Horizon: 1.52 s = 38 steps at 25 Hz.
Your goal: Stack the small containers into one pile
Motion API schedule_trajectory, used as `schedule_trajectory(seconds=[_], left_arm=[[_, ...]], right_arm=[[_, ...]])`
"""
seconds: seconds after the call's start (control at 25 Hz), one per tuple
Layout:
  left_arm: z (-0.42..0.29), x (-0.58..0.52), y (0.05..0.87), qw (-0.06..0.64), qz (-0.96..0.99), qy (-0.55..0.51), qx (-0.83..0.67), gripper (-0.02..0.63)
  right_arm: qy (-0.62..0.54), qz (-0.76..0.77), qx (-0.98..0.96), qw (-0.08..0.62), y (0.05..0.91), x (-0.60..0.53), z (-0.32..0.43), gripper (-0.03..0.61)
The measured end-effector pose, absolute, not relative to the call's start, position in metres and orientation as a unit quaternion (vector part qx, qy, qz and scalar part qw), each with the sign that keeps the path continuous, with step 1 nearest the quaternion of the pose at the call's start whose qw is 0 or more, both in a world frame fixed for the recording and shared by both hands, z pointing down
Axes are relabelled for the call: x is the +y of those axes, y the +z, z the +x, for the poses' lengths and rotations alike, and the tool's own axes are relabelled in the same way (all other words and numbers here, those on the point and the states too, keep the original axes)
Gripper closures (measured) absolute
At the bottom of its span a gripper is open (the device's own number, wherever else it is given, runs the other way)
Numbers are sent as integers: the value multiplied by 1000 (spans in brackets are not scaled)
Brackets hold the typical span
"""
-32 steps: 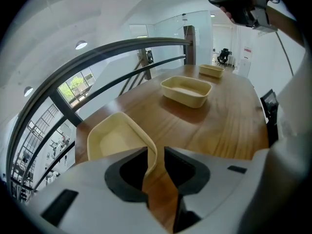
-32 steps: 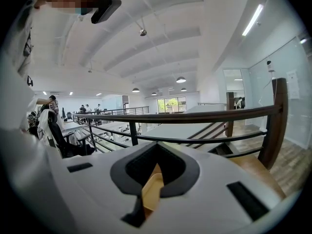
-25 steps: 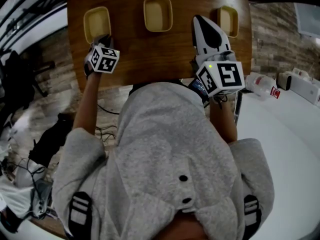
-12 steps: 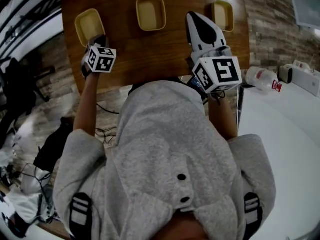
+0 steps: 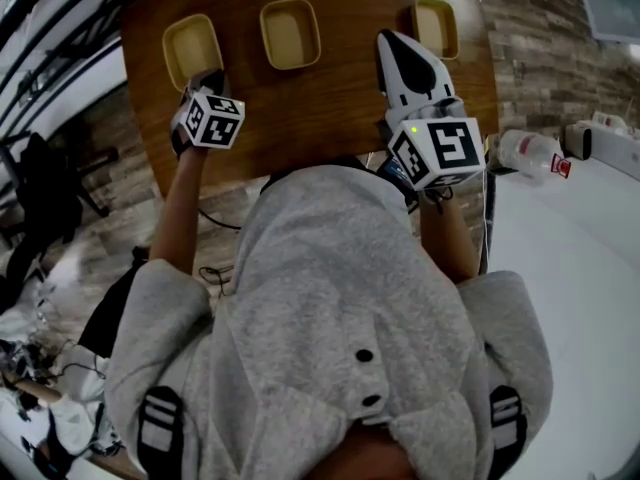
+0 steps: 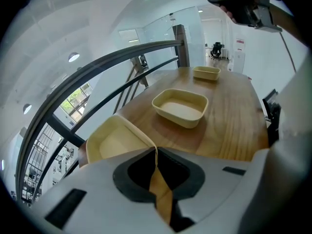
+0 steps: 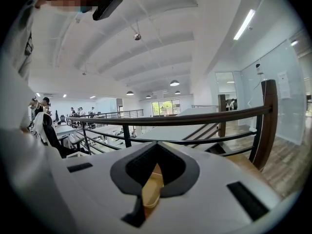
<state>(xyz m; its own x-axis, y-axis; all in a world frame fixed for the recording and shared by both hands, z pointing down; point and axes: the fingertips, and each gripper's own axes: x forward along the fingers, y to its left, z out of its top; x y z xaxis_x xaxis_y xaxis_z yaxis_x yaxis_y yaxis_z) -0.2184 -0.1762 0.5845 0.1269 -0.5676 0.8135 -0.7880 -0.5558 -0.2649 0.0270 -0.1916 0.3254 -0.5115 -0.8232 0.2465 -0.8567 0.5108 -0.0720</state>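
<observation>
1. Left claw (image 6: 156,149) has just been closing and now pinches the near wall of the left container (image 6: 113,141). The thin yellow rim is caught between the jaw tips.
2. Right claw (image 7: 155,165) is clenched on nothing. Through its slit I glimpse only a sliver of yellow, probably the right container (image 5: 436,26), which sits just beside its tip near the far right corner of the worktop (image 5: 320,118).
3. As I judge it, the step in hand is carrying the left container over to the middle container (image 6: 180,108), its neighbour along the far edge.
4. To do it well, I'd lift clear of the wood first and keep the container level so the one-wall pinch doesn't let it swing. Then I'd line its corners up over the middle one and lower it straight in before letting go.
5. Hidden: in the head view the marker cube (image 5: 210,120) covers the left jaw tips, so I cannot tell whether the container's base has left the worktop.
6. How deep the pinch reaches down the wall is also out of sight.
</observation>
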Motion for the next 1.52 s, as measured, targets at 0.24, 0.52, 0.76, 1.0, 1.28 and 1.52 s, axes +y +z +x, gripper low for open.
schedule_trajectory(seconds=[0.24, 0.52, 0.76, 1.0, 1.28, 1.52], left_arm=[[-185, -189, 574, 113, 756, 474, -436, 587], [-135, -202, 557, 102, 771, 467, -421, 586], [-88, -205, 549, 100, 778, 466, -411, 587], [-46, -207, 549, 105, 779, 465, -408, 587], [-20, -213, 557, 117, 775, 462, -416, 587], [-13, -213, 561, 127, 774, 459, -418, 587]], right_arm=[[98, 498, -858, 81, 323, -199, 43, 569], [99, 509, -852, 69, 319, -205, 75, 569], [104, 511, -851, 61, 319, -209, 109, 569], [110, 509, -853, 44, 320, -214, 140, 569], [114, 503, -856, 37, 327, -220, 166, 569], [114, 495, -860, 36, 329, -225, 169, 569]])
